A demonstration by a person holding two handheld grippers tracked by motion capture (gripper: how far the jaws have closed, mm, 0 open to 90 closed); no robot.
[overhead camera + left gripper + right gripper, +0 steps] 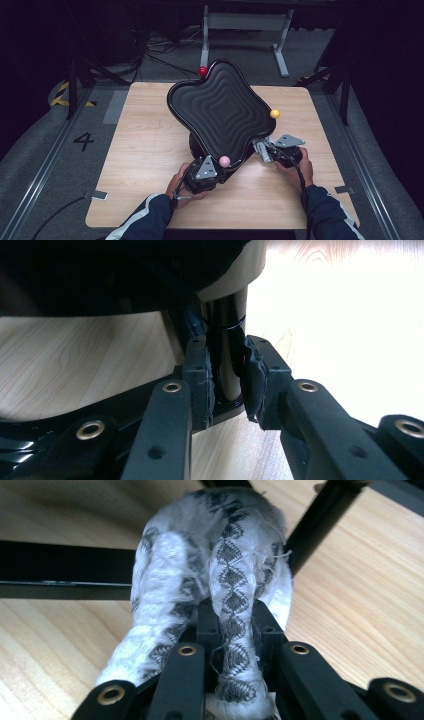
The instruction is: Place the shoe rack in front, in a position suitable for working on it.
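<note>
While the left gripper (pixel 216 159) sits at the near edge of the black tray (pixel 225 107), its jaws are closed on a glossy black post (pixel 227 360) under that tray; in the left gripper view both pads (pixel 200 377) press against the post from either side, with a thin dark band around the post just above them. Tray: large, wavy-edged, with ridged concentric contours, tilted over the middle of the wooden desk (pixel 145 145), its far end raised toward the back edge. Black base (pixel 60 440) of the stand lies on the desk below the post.

Right gripper (pixel 263 149) is at the tray's near right edge, held low over the desk. Its jaws are clamped narrow on a white cloth (pixel 220 580) with a grey diamond pattern; in the right gripper view a twisted fold of the cloth runs between the jaws and bunches up ahead of them. Black bars (pixel 65 570) cross behind the cloth, above the desk surface.

Coloured balls: red ball (pixel 202 71) at the far tip of the tray, yellow ball (pixel 274 114) at its right rim, pink ball (pixel 224 161) at the near rim, just beside the left gripper's grey plate (pixel 205 168).

Both forearms wear dark blue sleeves (pixel 150 215) with a white stripe.
</note>
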